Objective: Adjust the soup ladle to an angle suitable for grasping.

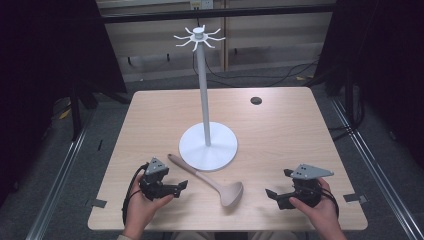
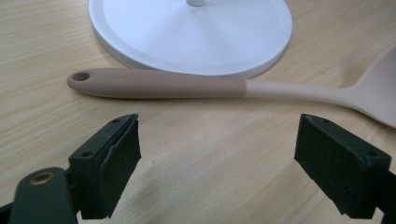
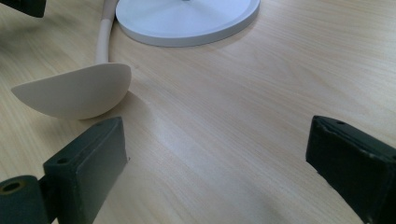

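Note:
A beige ladle (image 1: 207,178) lies on the wooden table (image 1: 280,135), its handle end with a hanging hole near the white stand's round base (image 1: 207,146) and its bowl (image 1: 232,193) toward the front. The stand's thin pole rises to a ring of hooks (image 1: 199,37). My left gripper (image 1: 180,187) rests low at the front left, open and empty, facing the ladle handle (image 2: 159,84). At the front right my right gripper (image 1: 272,194) is open too, with the ladle bowl (image 3: 77,91) just beyond its left jaw.
A small dark round mark (image 1: 256,100) sits at the table's back right. Dark curtains and metal frame legs flank the table; cables run on the floor behind. Bare tabletop lies right of the stand base (image 3: 187,18).

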Action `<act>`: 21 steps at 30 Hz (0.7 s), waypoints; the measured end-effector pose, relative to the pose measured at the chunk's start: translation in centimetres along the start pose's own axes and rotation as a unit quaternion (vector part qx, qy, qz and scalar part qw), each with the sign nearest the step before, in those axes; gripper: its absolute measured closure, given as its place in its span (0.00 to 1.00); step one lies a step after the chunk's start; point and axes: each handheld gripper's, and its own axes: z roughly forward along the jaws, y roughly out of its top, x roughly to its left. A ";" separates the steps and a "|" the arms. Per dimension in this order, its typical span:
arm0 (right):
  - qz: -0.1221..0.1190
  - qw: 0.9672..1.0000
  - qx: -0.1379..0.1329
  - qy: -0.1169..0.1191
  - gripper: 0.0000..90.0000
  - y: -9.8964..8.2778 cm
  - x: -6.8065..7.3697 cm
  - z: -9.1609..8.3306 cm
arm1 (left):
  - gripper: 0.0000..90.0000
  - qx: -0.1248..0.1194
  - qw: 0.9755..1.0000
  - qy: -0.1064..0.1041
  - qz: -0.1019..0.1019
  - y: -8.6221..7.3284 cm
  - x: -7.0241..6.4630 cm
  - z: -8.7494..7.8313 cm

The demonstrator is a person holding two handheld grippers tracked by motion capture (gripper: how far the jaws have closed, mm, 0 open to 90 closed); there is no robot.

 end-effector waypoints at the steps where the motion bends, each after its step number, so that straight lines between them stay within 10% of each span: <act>1: -0.001 1.000 -0.001 -0.001 0.05 0.0 0.0 0.0 | 0.16 0.001 1.000 -0.002 0.000 0.0 0.0 0.0; 13: 0.002 1.000 0.000 -0.001 0.05 0.0 -0.1 0.0 | 0.18 0.012 1.000 -0.003 0.008 0.0 -0.1 0.2; 21: 0.004 1.000 0.000 0.000 0.05 0.0 0.0 0.0 | 0.40 0.006 1.000 -0.016 0.019 0.7 -1.0 0.2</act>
